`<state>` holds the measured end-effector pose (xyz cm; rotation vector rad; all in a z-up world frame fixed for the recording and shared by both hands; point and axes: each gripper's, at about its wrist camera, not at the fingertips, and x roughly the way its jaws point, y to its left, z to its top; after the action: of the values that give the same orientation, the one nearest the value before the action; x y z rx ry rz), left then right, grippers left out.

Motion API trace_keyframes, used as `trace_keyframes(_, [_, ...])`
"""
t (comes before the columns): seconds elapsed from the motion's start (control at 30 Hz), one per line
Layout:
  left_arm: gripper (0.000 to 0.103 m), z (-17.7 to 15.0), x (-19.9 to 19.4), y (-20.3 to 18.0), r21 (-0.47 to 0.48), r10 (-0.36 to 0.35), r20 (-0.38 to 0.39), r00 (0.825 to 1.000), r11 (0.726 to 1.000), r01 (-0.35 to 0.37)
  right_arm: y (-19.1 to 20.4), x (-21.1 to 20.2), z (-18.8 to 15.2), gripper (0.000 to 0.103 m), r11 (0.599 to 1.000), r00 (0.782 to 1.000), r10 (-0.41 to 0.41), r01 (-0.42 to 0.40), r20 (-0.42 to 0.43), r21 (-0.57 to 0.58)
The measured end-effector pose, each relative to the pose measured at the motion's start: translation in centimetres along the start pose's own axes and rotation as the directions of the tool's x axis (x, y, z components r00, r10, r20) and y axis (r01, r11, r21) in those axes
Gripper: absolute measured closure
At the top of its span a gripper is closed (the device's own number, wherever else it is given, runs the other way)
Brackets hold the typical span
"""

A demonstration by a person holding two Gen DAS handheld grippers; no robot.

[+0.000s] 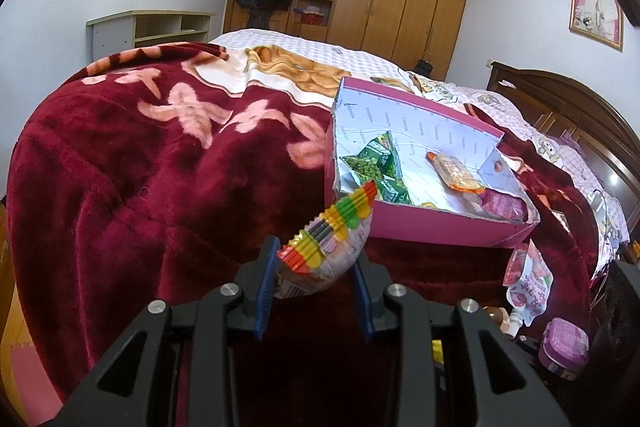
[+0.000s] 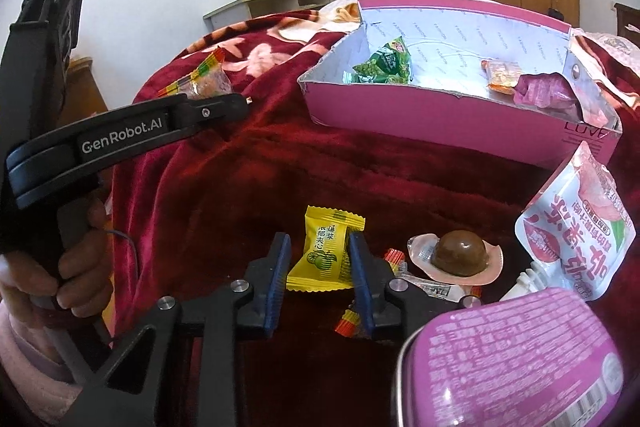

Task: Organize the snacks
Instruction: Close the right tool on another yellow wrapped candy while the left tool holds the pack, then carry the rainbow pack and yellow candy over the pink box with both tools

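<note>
Rainbow-edged snack packet [image 1: 332,247] is up off the bed, clamped between the blue pads of the left gripper [image 1: 316,277], its crinkly crimped seal fanning out toward the pink box [image 1: 436,227]. My guess is it's held high to clear the box's near wall before going in. Inside the box there's a green pea bag [image 1: 374,163], an orange sachet [image 1: 456,171] and a purple wrapper [image 1: 504,205] tucked in the torn corner: thin, floppy foil on a white paper lining.

Over to the right gripper [image 2: 320,275]: fingers apart, straddling a yellow candy packet [image 2: 326,251], though I can't tell whether the pads touch it; it looks lined up for the next pick. Beside it, a brown glossy dome in a clear blister cup [image 2: 458,255], a pink spouted pouch [image 2: 576,227] and a purple tin [image 2: 516,355], rigid and curved. Everything sits on a plush maroon blanket [image 1: 140,167], soft enough to let small packets sink.
</note>
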<state>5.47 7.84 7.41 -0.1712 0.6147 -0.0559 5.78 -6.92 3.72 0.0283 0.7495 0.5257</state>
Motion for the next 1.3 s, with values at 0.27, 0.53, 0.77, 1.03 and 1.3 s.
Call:
trace_keyframes(0.27, [0.068, 0.1, -0.5, -0.7, 0.012, -0.012, 0.010, 1.000, 1.000, 0.012, -0.5, -1.2, 0.5, 0.076, 0.999, 0.999, 0.045, -0.046, 0.027, 0.023])
trace_keyframes(0.53, [0.068, 0.6, -0.6, -1.5, 0.024, -0.031, 0.010, 0.999, 0.999, 0.031, -1.5, -2.9, 1.5, 0.076, 0.996, 0.996, 0.066, -0.069, 0.062, 0.053])
trace_keyframes(0.77, [0.068, 1.7, 0.4, -2.6, 0.055, -0.044, 0.008, 0.999, 0.998, 0.043, -3.3, -4.4, 3.1, 0.076, 0.997, 0.993, 0.027, -0.034, 0.113, 0.062])
trace_keyframes(1.03, [0.068, 3.5, 1.9, -4.9, 0.097, -0.077, 0.011, 0.997, 0.992, 0.076, -6.2, -5.5, 4.9, 0.076, 0.995, 0.987, -0.031, 0.017, 0.156, 0.095])
trace_keyframes(1.3, [0.068, 4.9, 3.5, -7.5, 0.140, -0.115, 0.010, 0.993, 0.984, 0.113, -8.5, -6.0, 6.4, 0.076, 0.991, 0.981, -0.069, 0.046, 0.181, 0.130])
